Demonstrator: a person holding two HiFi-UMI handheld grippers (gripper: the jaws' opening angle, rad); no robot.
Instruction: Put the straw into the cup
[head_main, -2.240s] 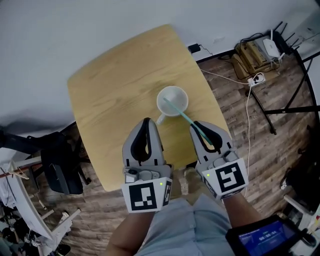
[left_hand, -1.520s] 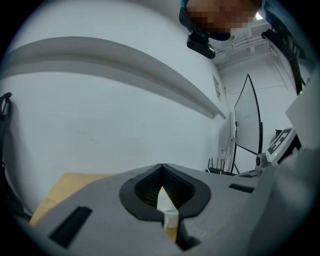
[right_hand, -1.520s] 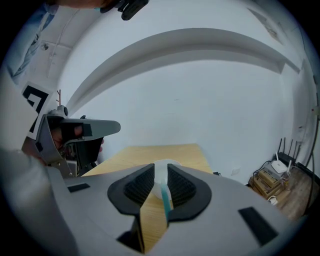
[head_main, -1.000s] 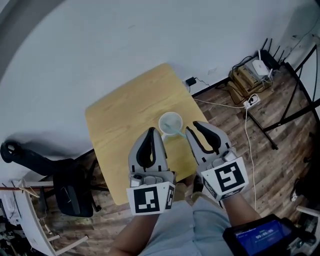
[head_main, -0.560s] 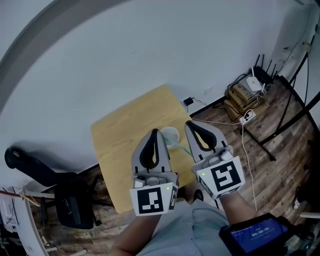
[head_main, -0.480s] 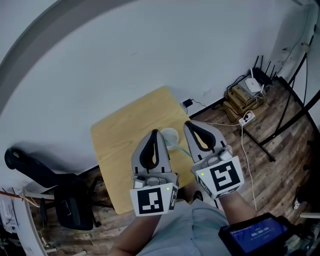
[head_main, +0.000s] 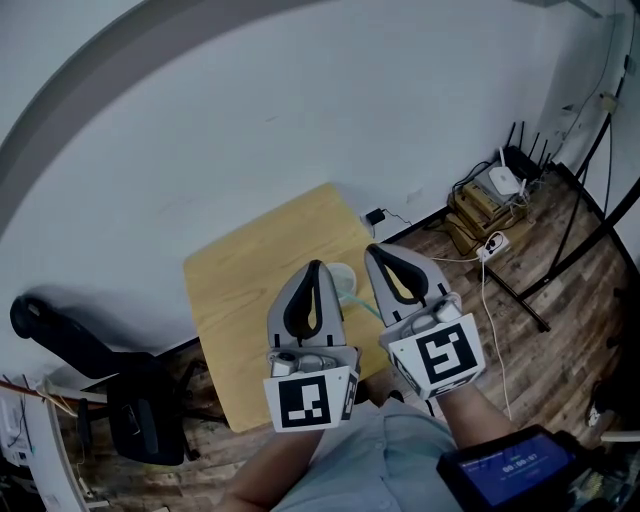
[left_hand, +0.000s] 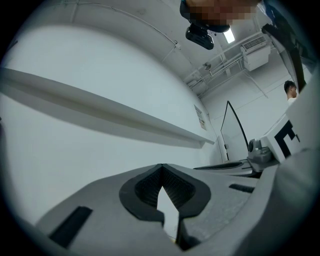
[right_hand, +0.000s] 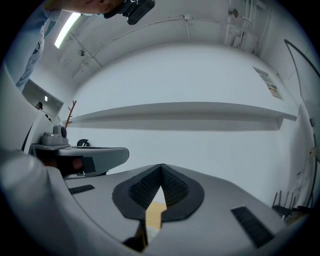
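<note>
A white cup (head_main: 343, 278) stands on the small wooden table (head_main: 245, 290), mostly hidden behind my two grippers. A teal straw (head_main: 363, 307) leans out of it toward the right; only a short piece shows between the grippers. My left gripper (head_main: 317, 265) and right gripper (head_main: 371, 249) are raised high above the table, side by side, both shut with nothing in them. The left gripper view and the right gripper view look up at a white wall and ceiling. The left gripper (left_hand: 161, 165) and the right gripper (right_hand: 161, 165) show their tips touching there.
A black chair (head_main: 95, 360) stands left of the table. On the wooden floor at the right are cables and a power strip (head_main: 488, 250), boxes with a router (head_main: 495, 190) and black stand legs (head_main: 575, 250). A device with a blue screen (head_main: 505, 470) sits at the bottom right.
The right gripper has let go of the straw, which now rests in the cup. Both grippers have risen away from the table, and the table looks smaller and farther off.
</note>
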